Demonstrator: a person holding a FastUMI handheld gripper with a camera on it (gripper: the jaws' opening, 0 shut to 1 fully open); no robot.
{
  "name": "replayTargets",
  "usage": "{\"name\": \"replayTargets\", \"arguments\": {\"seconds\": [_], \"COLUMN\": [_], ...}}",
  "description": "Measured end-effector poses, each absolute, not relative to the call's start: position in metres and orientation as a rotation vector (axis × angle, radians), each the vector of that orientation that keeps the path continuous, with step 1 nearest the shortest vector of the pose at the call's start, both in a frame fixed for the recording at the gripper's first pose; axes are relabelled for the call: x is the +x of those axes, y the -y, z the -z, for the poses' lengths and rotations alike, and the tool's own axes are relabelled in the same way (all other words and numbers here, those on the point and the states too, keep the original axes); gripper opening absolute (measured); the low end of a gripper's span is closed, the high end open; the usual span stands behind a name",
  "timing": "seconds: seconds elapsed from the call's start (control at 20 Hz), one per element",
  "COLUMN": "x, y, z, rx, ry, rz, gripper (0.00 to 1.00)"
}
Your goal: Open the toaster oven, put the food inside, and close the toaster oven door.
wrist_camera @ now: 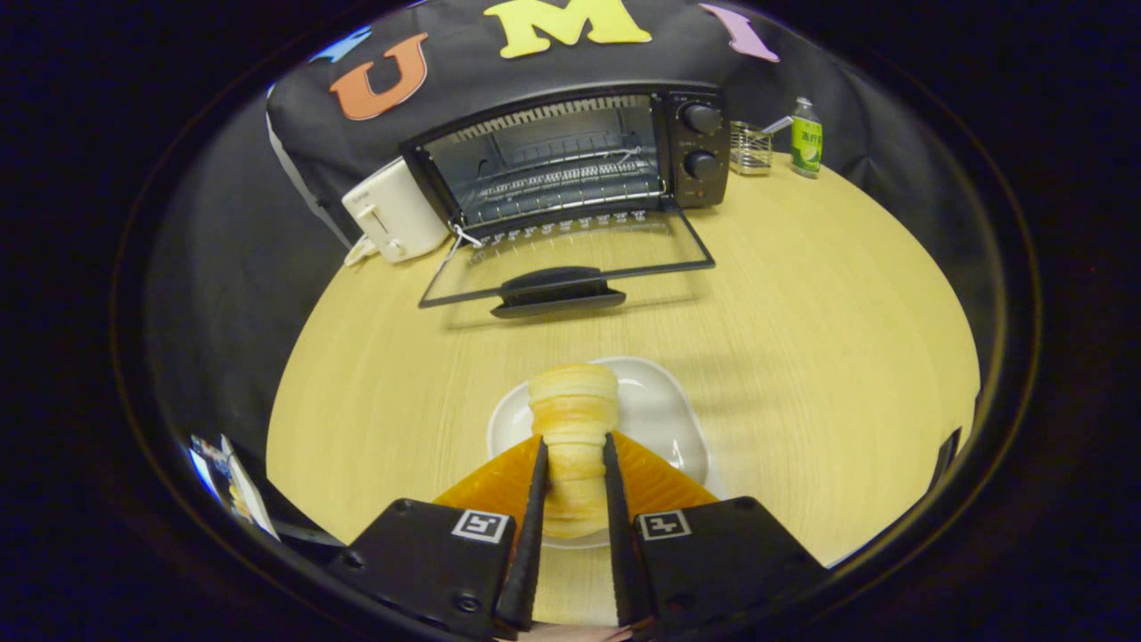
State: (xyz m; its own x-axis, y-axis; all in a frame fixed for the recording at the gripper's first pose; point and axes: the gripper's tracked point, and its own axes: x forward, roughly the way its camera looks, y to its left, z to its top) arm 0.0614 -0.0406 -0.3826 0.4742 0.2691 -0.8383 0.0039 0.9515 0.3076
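Gripper (575, 468) clamped on the pastry (573, 419), both fingers pressing its sides, held over a white plate (660, 406) on the wood table (802, 357). Beyond, toaster oven (570, 156) w/ door (562, 259) dropped flat open, rack bare; dial markings too small to read. White toaster (392, 212) touching its left side, wire holder (751, 147) & green-label bottle (807, 135) to its right, label text unreadable.

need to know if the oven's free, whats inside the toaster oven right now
Through the open door, the toaster oven holds only a bare wire rack. The bread is between the gripper fingers, above the white plate.
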Motion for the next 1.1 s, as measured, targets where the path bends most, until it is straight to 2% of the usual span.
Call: {"name": "replayTargets", "arguments": {"seconds": [0.35,0.7,1.1], "x": [0.149,0.257,0.336], "y": [0.037,0.037,0.049], "z": [0.317,0.335,0.369], "rx": [0.474,0.627,0.767], "ry": [-0.897,-0.848,-0.775], "rz": [-0.144,-0.044,0.101], "gripper": [0.39,0.39,0.39]}}
